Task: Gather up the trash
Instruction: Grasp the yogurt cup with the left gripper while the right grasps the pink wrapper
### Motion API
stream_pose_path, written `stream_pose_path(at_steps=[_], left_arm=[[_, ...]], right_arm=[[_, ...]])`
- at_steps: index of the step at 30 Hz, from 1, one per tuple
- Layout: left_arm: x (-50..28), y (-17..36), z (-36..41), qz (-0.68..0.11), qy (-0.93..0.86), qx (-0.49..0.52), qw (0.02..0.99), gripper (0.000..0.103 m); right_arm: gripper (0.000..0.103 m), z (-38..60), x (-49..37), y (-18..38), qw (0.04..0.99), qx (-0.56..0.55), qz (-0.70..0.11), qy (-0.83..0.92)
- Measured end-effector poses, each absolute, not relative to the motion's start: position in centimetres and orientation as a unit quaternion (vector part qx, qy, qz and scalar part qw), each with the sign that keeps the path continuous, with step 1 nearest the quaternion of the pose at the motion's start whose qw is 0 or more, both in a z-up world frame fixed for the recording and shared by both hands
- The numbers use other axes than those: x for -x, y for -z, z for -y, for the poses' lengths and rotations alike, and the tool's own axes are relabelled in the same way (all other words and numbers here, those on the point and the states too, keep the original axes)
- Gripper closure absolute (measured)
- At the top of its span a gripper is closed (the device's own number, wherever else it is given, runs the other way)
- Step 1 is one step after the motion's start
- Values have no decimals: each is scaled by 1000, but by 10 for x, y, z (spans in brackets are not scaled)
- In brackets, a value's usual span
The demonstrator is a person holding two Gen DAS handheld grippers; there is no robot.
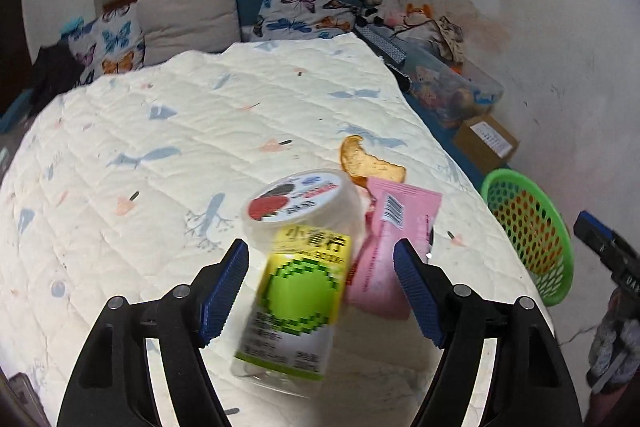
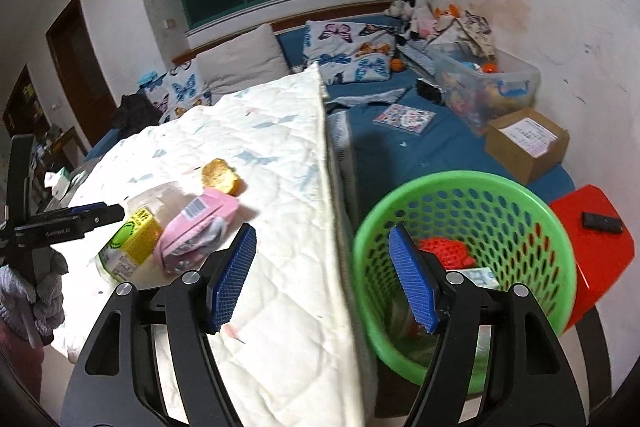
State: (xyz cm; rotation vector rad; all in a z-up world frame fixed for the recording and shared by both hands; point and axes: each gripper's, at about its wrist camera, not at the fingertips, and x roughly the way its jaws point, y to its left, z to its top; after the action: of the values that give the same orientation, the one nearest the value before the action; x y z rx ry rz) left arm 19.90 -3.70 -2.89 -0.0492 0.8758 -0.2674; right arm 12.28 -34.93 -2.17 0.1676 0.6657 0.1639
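In the left wrist view my left gripper (image 1: pixel 320 291) is open, its blue pads on either side of a clear bottle with a yellow-green label (image 1: pixel 300 303) that lies on the white quilt (image 1: pixel 160 147); neither pad touches it. Just beyond the bottle are a white lidded tub (image 1: pixel 300 203), a pink packet (image 1: pixel 392 239) and a piece of toasted bread (image 1: pixel 368 163). My right gripper (image 2: pixel 324 279) is open and empty, straddling the quilt's edge and the green basket (image 2: pixel 460 179). The basket holds a red item (image 2: pixel 444 251) and some wrappers. The bottle (image 2: pixel 136 235), the packet (image 2: pixel 196 231) and the bread (image 2: pixel 220 177) lie to its left.
The basket (image 1: pixel 528 235) stands off the quilt's right edge, beside a red stool (image 2: pixel 592 259) with a black remote (image 2: pixel 602 221). Behind them on the blue sheet are a cardboard box (image 2: pixel 528 143), a clear toy bin (image 2: pixel 484 87), a sticker sheet (image 2: pixel 404 117), pillows and plush toys.
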Motion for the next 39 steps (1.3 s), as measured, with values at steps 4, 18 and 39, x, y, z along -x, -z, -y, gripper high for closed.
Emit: stream_pose_path(at_steps=[4, 18, 39], left_arm=[[-210, 33, 30, -432, 133, 47, 891, 27], [-270, 59, 31, -477, 161, 73, 861, 17], [-284, 67, 40, -478, 187, 54, 857, 15]], right_arm=[[34, 337, -127, 22, 938, -77, -327, -92], [34, 324, -150, 38, 928, -76, -350, -106], [34, 273, -190, 65, 890, -98, -412, -169]])
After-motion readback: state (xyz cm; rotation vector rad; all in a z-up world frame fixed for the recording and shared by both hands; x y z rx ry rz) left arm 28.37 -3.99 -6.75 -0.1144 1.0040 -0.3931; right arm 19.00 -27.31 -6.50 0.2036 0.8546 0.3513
